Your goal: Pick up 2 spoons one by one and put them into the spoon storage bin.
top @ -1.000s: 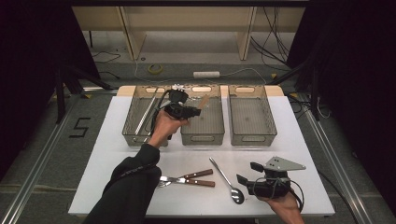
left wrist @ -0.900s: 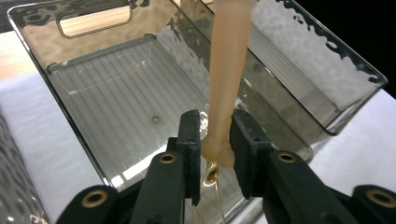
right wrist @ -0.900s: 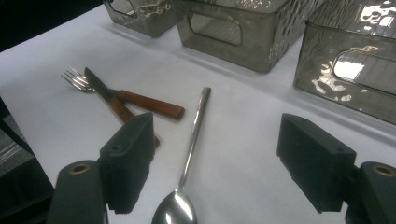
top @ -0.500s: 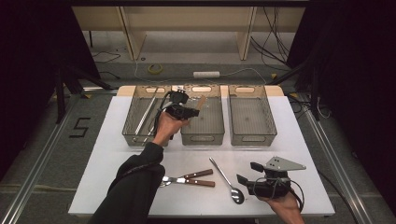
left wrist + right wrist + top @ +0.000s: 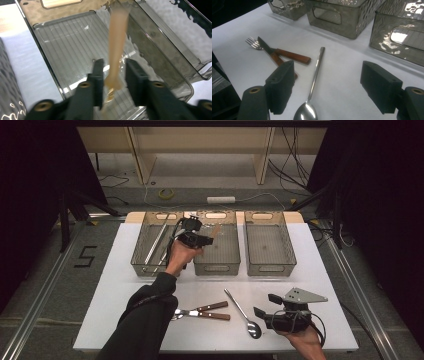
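My left gripper (image 5: 201,237) hovers over the middle grey see-through bin (image 5: 217,268). In the left gripper view a pale wooden utensil (image 5: 117,45) stands blurred between the jaws of the left gripper (image 5: 113,65), with a thin gap at each pad. Those jaws have just been opening, and the utensil looks loose. From above, the wooden utensil (image 5: 216,230) leans out over the bin. My right gripper (image 5: 265,305) (image 5: 328,75) rests low at the table's front right, open and holding nothing. A steel spoon (image 5: 242,312) (image 5: 315,72) lies just to its left.
A wooden-handled fork (image 5: 253,42) and knife (image 5: 272,53) lie crossed at the table's front middle (image 5: 202,311). The left bin (image 5: 142,265) holds long metal utensils. The right bin (image 5: 270,265) stands beside the middle one. White tabletop (image 5: 320,270) surrounds them.
The wooden utensil now leans out to the right of the left gripper, over the middle bin. The left hand has barely shifted. The right gripper has stayed still.
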### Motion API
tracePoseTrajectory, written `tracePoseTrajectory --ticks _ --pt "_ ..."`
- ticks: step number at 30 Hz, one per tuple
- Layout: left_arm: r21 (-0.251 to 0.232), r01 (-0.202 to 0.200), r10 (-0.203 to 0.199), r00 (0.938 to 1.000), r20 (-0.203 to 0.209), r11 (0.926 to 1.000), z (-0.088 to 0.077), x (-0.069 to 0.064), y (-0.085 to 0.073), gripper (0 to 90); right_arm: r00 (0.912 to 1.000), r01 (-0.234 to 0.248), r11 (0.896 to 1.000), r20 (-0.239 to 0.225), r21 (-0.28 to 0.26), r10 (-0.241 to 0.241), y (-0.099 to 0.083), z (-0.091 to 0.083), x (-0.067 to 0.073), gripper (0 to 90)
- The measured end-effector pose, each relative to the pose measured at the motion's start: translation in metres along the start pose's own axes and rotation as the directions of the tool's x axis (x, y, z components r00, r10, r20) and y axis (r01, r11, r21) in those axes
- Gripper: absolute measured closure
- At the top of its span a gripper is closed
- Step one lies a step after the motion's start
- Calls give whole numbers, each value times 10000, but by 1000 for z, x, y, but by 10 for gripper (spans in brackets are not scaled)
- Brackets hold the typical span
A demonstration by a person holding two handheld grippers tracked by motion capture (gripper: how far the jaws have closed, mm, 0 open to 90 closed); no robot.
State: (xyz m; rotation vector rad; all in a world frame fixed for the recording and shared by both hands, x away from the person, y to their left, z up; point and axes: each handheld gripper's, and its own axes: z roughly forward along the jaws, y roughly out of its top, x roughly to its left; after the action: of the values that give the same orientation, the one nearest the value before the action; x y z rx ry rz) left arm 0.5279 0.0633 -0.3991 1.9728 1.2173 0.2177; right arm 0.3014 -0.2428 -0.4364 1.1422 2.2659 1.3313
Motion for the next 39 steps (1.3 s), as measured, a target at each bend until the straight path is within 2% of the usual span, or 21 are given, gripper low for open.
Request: tracePoseTrajectory --ticks 5,10,12,14,20,22,25,27,29,34,39 --pt "-81 44 -44 10000 -14 10000 -9 0 0 529 10000 -5 10000 7 14 5 0 0 0 286" --pt "-230 -114 121 9994 312 9997 -30 -2 -8 410 10000 -6 10000 24 64 5 0 0 1 286" --pt "-266 -373 383 9985 388 9989 -39 -2 -14 381 10000 37 10000 2 86 -37 0 1 1 287" --pt "-409 -471 491 9976 480 9980 -48 -2 -22 363 10000 58 9999 -12 142 -58 0 2 3 287" --pt "-821 -505 558 9964 640 9953 -71 4 -50 327 9999 133 9986 -81 511 -129 1 9 8 310" --pt "-953 -412 494 9951 853 9946 -78 7 -59 317 9997 208 9969 -121 752 -200 2 12 10 317" --pt "-914 -556 642 9935 942 9943 -82 8 -67 300 9995 280 9907 -201 1330 -256 4 19 13 324" --pt "-979 -661 763 9916 1043 9930 -87 9 -74 295 9992 364 9821 -232 1849 -327 5 24 15 352" --pt "-1079 -586 713 9904 1181 9924 -90 10 -81 287 9988 453 9744 -289 2204 -400 7 28 17 376" --pt "-1279 -765 923 9881 1229 9888 -97 7 -97 278 9981 616 9552 -84 2894 -618 11 38 19 425" --pt "-1426 -1106 1293 9831 1295 9836 -102 3 -111 266 9987 502 9402 -98 3370 -498 11 43 22 466"
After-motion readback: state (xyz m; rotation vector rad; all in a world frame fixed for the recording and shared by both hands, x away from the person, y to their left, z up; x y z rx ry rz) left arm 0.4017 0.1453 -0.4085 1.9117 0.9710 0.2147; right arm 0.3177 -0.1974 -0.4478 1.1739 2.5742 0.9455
